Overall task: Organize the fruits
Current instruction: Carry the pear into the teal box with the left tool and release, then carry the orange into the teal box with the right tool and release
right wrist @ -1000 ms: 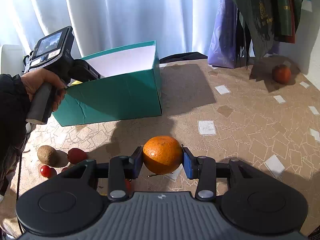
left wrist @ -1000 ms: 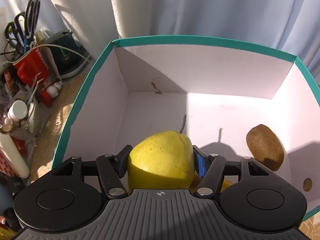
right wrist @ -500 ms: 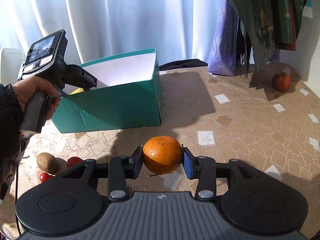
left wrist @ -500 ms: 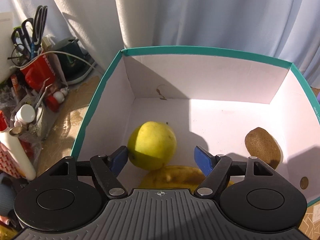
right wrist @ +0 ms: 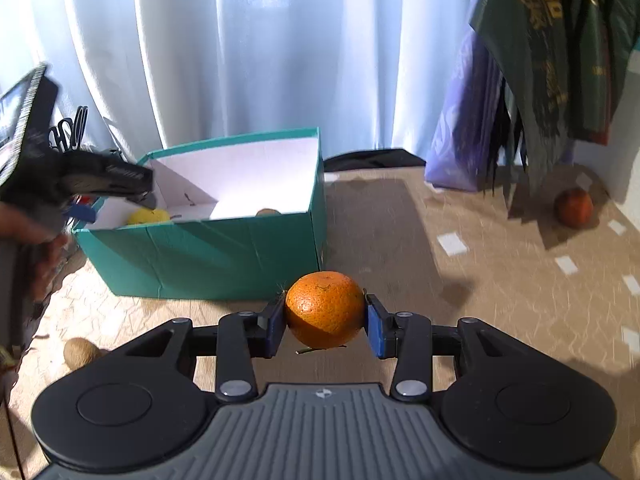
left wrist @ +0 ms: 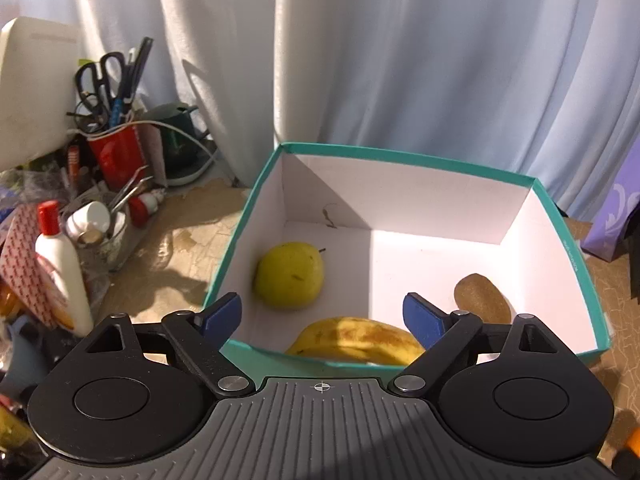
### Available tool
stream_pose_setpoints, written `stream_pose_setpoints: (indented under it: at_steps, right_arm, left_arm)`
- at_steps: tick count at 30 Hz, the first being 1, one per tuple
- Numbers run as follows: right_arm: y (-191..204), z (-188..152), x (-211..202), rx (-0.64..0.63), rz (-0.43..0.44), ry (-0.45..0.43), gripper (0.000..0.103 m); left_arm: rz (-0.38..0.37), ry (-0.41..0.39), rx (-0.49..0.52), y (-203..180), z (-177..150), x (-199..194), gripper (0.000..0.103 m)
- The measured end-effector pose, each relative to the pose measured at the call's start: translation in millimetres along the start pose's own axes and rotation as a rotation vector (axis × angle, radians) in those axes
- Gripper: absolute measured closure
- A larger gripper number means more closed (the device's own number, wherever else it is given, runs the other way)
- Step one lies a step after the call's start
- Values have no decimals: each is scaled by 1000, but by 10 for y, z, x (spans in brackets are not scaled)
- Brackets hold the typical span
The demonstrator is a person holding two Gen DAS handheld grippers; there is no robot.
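Observation:
A teal box (left wrist: 568,236) with a white inside holds a yellow-green pear (left wrist: 289,275), a banana (left wrist: 356,338) near its front wall and a kiwi (left wrist: 482,298) at the right. My left gripper (left wrist: 322,316) hangs above the box's near edge, jaws opening, nothing between them. In the right wrist view the same box (right wrist: 224,256) stands at the left, the pear (right wrist: 149,216) showing inside it. My right gripper (right wrist: 325,322) is shut on an orange (right wrist: 325,309), above the table in front of the box. The left gripper (right wrist: 86,194) shows blurred at the box's left rim.
Left of the box is clutter: a red cup with scissors (left wrist: 116,152), a white bottle with a red cap (left wrist: 62,268), small jars. Loose on the table lie a kiwi (right wrist: 80,353) at front left and a red-orange fruit (right wrist: 573,208) far right. Bags (right wrist: 472,136) hang at the back right.
My left gripper let go of the pear, which now lies in the box, and drew back and up with jaws widening. The right gripper carried the orange slightly closer to the box.

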State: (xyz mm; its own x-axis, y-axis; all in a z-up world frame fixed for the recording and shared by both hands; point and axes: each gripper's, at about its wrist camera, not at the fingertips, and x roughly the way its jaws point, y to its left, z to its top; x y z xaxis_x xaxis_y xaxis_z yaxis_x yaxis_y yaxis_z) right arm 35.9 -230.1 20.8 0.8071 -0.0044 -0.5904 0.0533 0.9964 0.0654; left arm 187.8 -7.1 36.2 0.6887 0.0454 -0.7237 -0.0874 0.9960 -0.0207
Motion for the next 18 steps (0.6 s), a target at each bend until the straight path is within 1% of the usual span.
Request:
stream_pose_setpoints:
  at_steps: [4, 7, 12, 15, 18]
  right_arm:
    - [87, 260, 211, -31, 5, -31, 63]
    - [161, 467, 404, -44, 16, -50, 63]
    - [297, 722, 729, -65, 42, -46, 63]
    - [425, 800, 888, -90, 57, -37, 63]
    - [533, 824, 1063, -108, 62, -15, 63]
  left_arm:
    - [-3, -52, -38, 129, -130, -335, 8]
    - [-9, -66, -66, 250, -225, -495, 8]
    - [13, -54, -116, 498, -351, -620, 8]
    - [30, -40, -140, 592, -407, -630, 8]
    - [37, -24, -141, 623, -452, -625, 8]
